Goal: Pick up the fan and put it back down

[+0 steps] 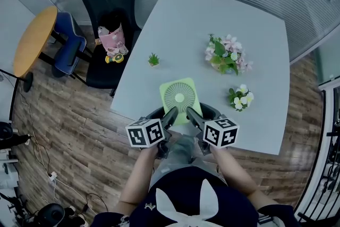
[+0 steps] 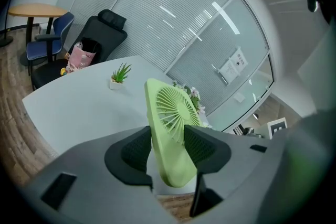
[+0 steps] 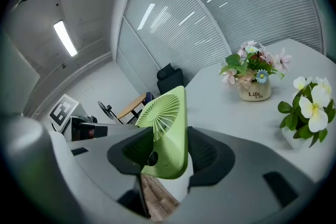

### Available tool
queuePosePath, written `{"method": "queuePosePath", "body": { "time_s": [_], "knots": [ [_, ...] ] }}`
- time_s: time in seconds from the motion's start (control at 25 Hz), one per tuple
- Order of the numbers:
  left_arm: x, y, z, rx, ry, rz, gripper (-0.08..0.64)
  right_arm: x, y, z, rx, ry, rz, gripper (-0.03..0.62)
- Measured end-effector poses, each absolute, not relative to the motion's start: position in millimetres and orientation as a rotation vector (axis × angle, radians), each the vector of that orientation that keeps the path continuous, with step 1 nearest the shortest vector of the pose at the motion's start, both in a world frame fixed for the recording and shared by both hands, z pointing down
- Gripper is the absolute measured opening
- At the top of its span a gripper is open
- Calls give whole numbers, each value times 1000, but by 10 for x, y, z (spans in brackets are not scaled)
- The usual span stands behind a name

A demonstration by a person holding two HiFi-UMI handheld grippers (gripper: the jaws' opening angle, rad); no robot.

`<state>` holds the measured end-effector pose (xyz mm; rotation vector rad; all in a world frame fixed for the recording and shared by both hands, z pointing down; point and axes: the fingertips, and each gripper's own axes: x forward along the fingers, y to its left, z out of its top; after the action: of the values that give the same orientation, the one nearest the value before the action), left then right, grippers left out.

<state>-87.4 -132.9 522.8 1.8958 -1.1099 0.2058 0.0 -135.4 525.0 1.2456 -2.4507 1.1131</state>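
Note:
A light-green square fan [image 1: 179, 97] with a round grille is at the near edge of the pale grey table [image 1: 212, 24], tilted. My left gripper [image 1: 164, 112] grips its lower left corner and my right gripper [image 1: 201, 111] its lower right corner. In the left gripper view the fan [image 2: 170, 123] stands between the black pads of the left gripper [image 2: 167, 147], touching both. The right gripper view shows the fan [image 3: 165, 128] pinched the same way in the right gripper [image 3: 170, 152]. Wooden floor shows under the fan's bottom corner. Whether the fan touches the table I cannot tell.
On the table stand a small green plant [image 1: 153, 59], a pot of pink flowers [image 1: 227, 55] and a white-flowered plant [image 1: 240, 97]. To the left a black office chair [image 1: 109, 18] holds a pink bag [image 1: 112, 39], beside a blue chair [image 1: 69, 42] and a round wooden table [image 1: 34, 40].

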Motion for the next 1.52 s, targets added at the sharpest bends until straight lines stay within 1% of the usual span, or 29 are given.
{"method": "queuePosePath", "body": {
  "time_s": [1.04,1.52],
  "knots": [
    [-891,-1249,5941,1765,-1064,293,207,3,-1281,5929,1166,-2323,1243,204],
    [-915,-1287,6188,1701,-1051,282,207,-56,-1333,6206,1118,-2280,1279,204]
  ]
}}
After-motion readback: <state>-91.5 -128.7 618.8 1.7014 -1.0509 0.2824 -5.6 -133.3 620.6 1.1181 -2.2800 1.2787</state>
